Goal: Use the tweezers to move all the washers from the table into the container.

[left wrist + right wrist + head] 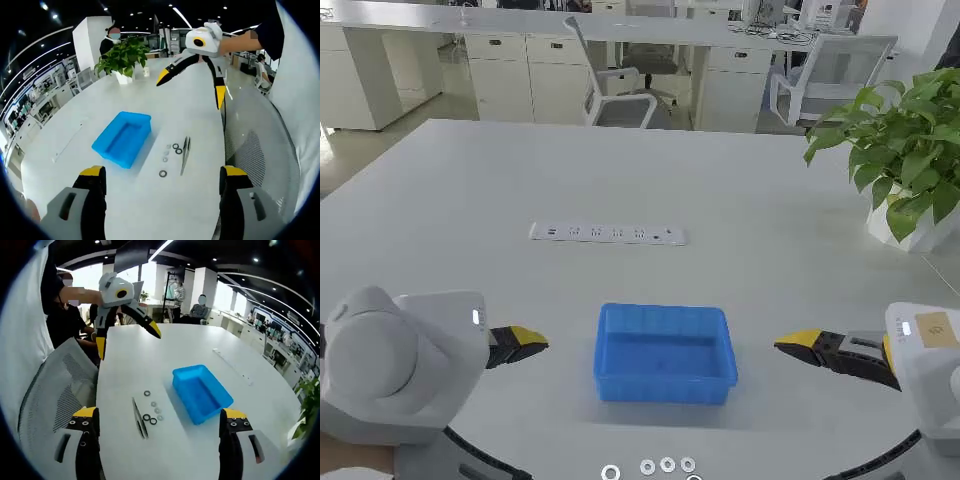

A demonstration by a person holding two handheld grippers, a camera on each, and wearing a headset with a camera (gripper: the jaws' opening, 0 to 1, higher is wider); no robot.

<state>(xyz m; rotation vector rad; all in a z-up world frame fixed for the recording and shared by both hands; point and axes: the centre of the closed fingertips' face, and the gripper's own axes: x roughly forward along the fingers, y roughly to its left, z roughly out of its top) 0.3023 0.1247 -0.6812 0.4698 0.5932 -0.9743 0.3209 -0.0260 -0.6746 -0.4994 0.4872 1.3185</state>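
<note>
Washers (667, 465) lay loose at the near edge of the worktop (720, 190) in the head view, just in front of the blue container (665, 388). The left claw (542, 345) hung off the container's left side and the right claw (782, 346) off its right, both apart from it. A power strip (608, 234) lay further back, and a potted plant (905, 140) stood at the right edge.

In the left gripper view, the left claw (162, 172) gaped wide with nothing in it. The tweezers (185, 154) lay untouched just beside the washers (176, 148), on the side away from the container (107, 150). Opposite, the right claw (190, 93) hung above the worktop, spread wide and empty.

In the right gripper view, the right claw (159, 415) stood wide apart and empty over the washers (150, 412) and tweezers (140, 424), with the container (210, 410) just beyond them. The left claw (129, 345) hung opposite, also open and holding nothing.
</note>
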